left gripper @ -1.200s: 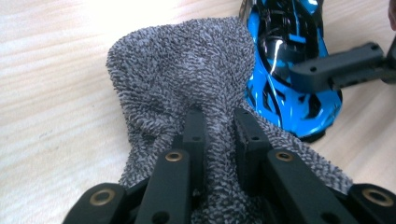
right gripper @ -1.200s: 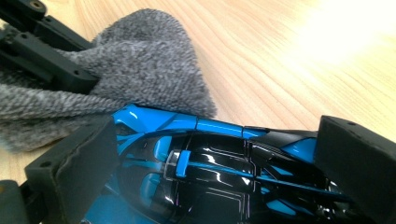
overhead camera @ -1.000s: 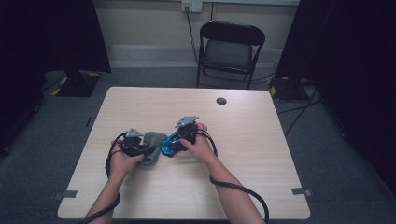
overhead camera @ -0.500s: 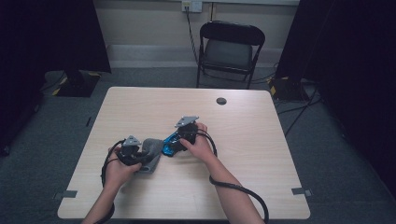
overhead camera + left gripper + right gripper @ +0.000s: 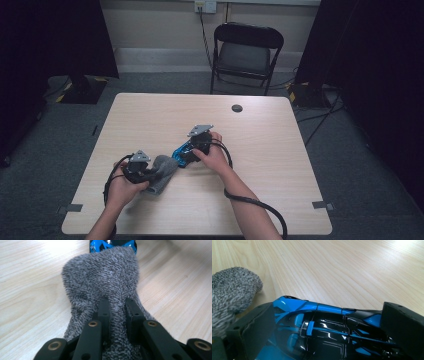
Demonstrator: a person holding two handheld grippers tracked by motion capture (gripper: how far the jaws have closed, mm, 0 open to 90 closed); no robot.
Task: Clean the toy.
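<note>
Your left tool (image 5: 150, 172) was clamped on the grey sock (image 5: 161, 172): in the left gripper view its two black jaws stood close together with the fuzzy fabric (image 5: 102, 290) pinched between them, the cloth bulging up in front of the pads. Your right tool (image 5: 186, 154) had hold of the blue toy car (image 5: 181, 155); in the right gripper view the jaws stood wide, one against each side of the glossy blue-and-black body (image 5: 322, 322), pressing on it.

Taking the toy car as your landmark: it lay on the pale wooden surface (image 5: 150, 120), a little on your side of its middle. The sock lay just beside the car, on the side toward your left hand (image 5: 122, 187), and its rounded free end came up to the car's end; from the high view they looked to be touching, though I could not tell for certain. In the right gripper view the sock's grey tip (image 5: 233, 292) sat close against the car's near corner. The sock's body rested on the surface, and the pinched part lay farthest from the car.

Your right hand (image 5: 215, 157) sat behind the car, on the side away from the sock, its cable (image 5: 250, 202) trailing back toward you. A small dark round thing (image 5: 237, 108) lay well apart from the car, toward the surface's far edge, and a black folding chair (image 5: 245, 52) stood beyond that edge.
</note>
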